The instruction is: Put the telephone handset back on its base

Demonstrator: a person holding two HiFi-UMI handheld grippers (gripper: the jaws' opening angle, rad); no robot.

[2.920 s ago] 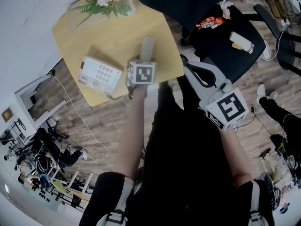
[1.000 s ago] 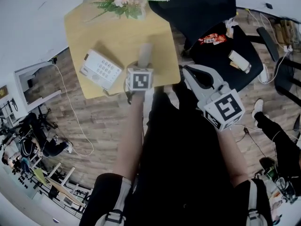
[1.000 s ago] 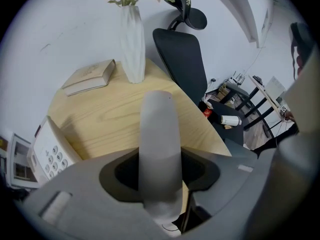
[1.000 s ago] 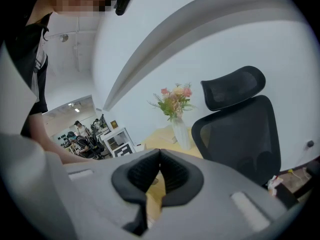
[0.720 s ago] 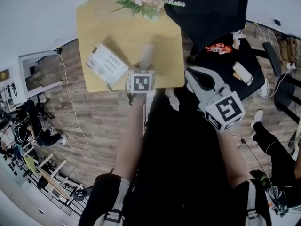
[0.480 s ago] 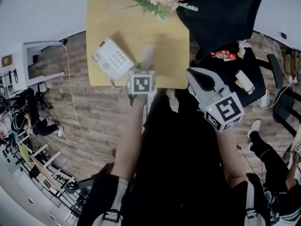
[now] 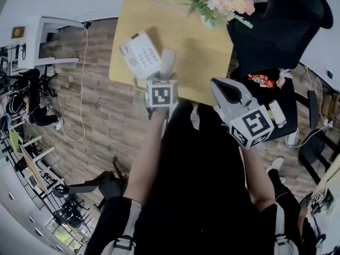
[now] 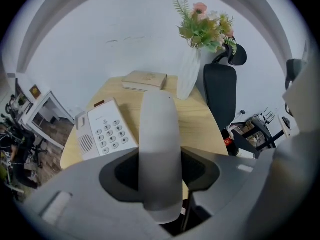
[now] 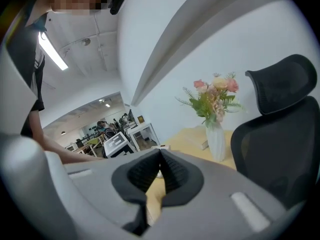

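Note:
The pale grey telephone handset (image 7: 168,60) (image 8: 159,149) stands between the jaws of my left gripper (image 7: 164,77) (image 8: 160,176), which is shut on it. It hangs over the wooden table (image 7: 212,57), just right of the white phone base (image 7: 139,54) (image 8: 102,133) with its keypad and bare cradle. The handset and base are apart. My right gripper (image 7: 217,84) (image 9: 160,153) is shut on nothing, off the table's near edge and pointing toward the vase.
A white vase of flowers (image 7: 223,1) (image 8: 191,71) (image 9: 216,113) and a book (image 8: 145,80) stand at the table's far side. A black office chair (image 7: 297,20) (image 9: 280,134) is right of the table. A cord (image 7: 82,78) trails across the wooden floor at left.
My left gripper has carried the handset up and leftward, closer to the phone base. The table has slid rightward in the head view. The right gripper has shifted a little and stays shut.

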